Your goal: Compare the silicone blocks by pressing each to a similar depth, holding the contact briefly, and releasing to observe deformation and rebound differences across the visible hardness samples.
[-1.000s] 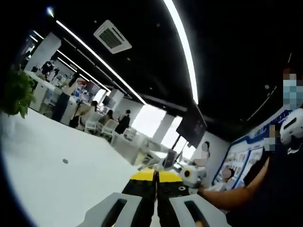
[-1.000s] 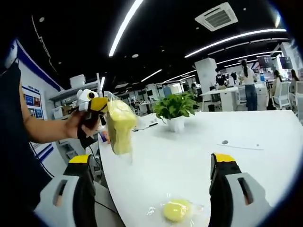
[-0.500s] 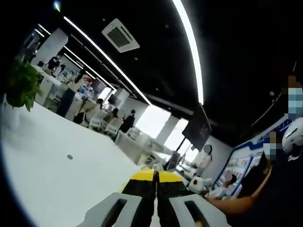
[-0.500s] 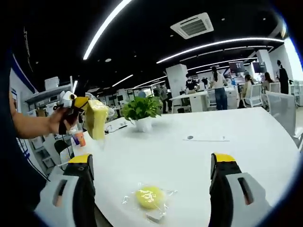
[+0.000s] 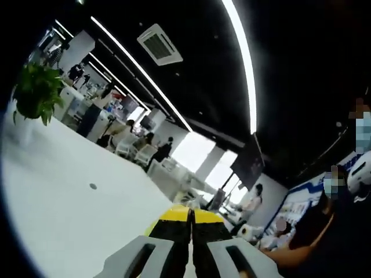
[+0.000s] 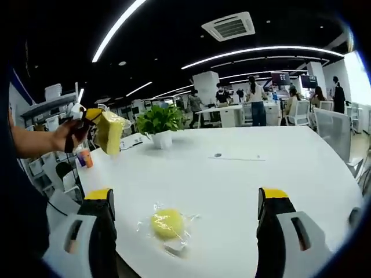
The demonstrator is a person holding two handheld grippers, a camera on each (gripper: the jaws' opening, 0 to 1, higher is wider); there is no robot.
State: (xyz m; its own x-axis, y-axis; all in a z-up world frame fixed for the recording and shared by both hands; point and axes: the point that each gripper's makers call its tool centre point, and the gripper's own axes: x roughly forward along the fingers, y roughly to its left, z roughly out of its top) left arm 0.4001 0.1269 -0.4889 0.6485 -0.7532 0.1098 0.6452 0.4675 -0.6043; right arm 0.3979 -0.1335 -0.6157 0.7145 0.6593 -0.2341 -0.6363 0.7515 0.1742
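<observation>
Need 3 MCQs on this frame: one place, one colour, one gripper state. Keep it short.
1. Where does the wrapped yellow piece lie?
A. on the white table between the right gripper's jaws
B. beside the potted plant
C. on a chair

2. What colour is the block that the left gripper holds up?
A. blue
B. yellow
C. red

3. How do the right gripper's jaws stand?
A. shut on the piece
B. shut on nothing
C. wide open

Key: 1 A, the wrapped yellow piece rests on the white table between the jaws; 2 B, the block is yellow; 3 C, the right gripper shows a broad gap.
</observation>
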